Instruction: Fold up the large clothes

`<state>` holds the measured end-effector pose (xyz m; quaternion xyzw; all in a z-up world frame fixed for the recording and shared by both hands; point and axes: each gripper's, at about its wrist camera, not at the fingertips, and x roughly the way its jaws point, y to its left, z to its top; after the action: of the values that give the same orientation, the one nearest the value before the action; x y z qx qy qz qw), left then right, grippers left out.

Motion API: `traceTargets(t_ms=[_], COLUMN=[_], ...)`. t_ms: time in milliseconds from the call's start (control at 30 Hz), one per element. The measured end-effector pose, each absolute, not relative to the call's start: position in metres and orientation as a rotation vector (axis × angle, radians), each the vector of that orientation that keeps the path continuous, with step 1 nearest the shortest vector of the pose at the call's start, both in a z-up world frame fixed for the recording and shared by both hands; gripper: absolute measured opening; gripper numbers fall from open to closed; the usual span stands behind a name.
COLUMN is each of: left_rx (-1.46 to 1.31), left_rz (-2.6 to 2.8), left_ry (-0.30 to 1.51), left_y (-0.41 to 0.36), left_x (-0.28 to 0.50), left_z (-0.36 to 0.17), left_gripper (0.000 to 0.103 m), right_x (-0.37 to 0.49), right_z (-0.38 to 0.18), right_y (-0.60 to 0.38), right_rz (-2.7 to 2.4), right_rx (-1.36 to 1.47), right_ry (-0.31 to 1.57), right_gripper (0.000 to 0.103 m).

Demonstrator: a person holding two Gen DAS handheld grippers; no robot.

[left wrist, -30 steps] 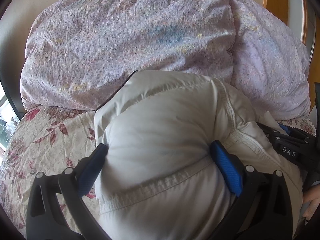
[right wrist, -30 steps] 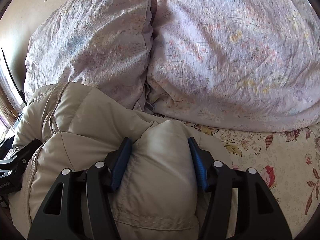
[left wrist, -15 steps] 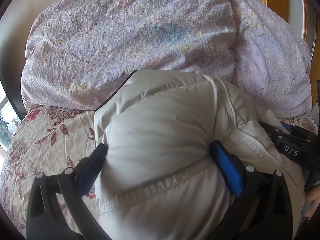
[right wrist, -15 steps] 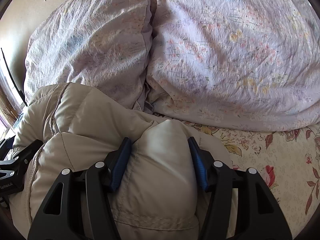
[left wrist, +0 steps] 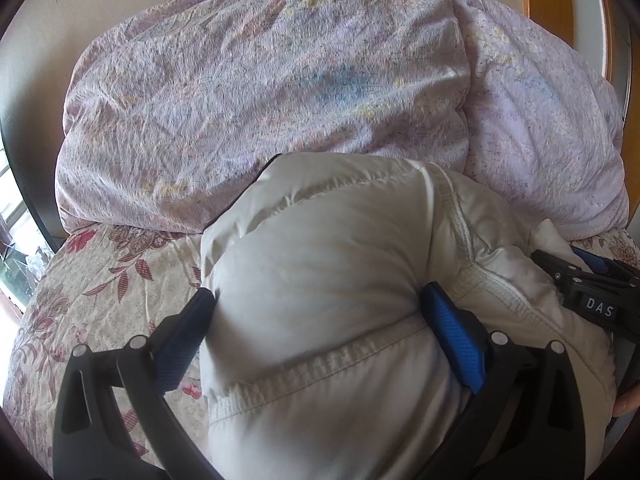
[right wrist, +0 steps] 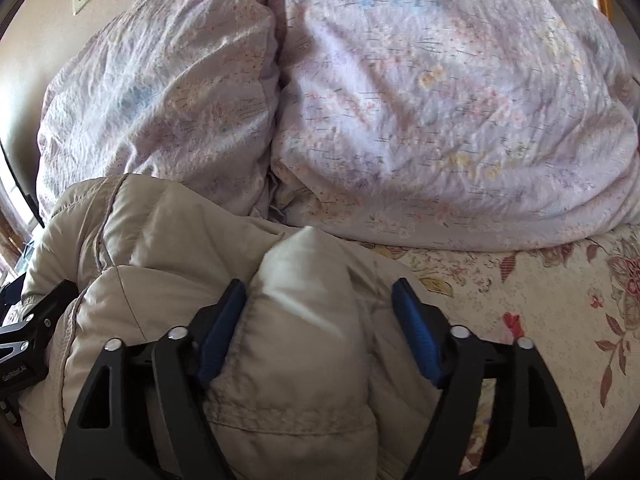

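Jaws of the right gripper (right wrist: pixel 320 314) have just been opening off the puffy jacket (right wrist: pixel 168 240) (left gripper (left wrist: pixel 316 324) clamps it).

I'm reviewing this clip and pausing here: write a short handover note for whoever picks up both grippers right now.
Left gripper: shut on a puffy fold of the beige padded jacket, both blue pads pressed into it.
Right gripper: jaws have just been opening; the jacket fold sits between them, the right pad clear of the fabric, so the grip is let go.
The jacket lies bunched on the floral bedsheet, against the lilac duvet.
Done: jacket gathered into a bundle.
Left: release the left grip, check and neaten the fold.
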<state>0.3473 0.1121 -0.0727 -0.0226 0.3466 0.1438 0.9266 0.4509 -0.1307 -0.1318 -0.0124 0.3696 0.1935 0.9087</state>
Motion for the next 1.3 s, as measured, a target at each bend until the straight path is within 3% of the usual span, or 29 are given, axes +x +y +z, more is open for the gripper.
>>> traceTargets(t_ms=[367, 467, 733, 1300], left_rx=[-0.073, -0.107, -0.148, -0.188], left_rz=[0.298, 0.293, 0.198, 0.189], left_ry=[0.667, 0.643, 0.645, 0.698], left_y=[0.114, 0.114, 0.099, 0.067], left_x=[0.332, 0.311, 0.231, 0.101], left_z=[-0.063, -0.055, -0.038, -0.033], left_gripper=[0.101, 0.101, 0.101, 0.101], right_x=[0.389, 0.368, 0.322, 0.222], right_z=[-0.105, -0.093, -0.079, -0.071], right_y=[-0.172, -0.18, -0.195, -0.21], right_rz=[0.423, 0.392, 0.359, 0.468], right_rx=[0.043, -0.019, -0.01, -0.007], right_ry=[0.748, 0.726, 0.75, 0.761], right_gripper=[0.085, 0.096, 0.101, 0.102])
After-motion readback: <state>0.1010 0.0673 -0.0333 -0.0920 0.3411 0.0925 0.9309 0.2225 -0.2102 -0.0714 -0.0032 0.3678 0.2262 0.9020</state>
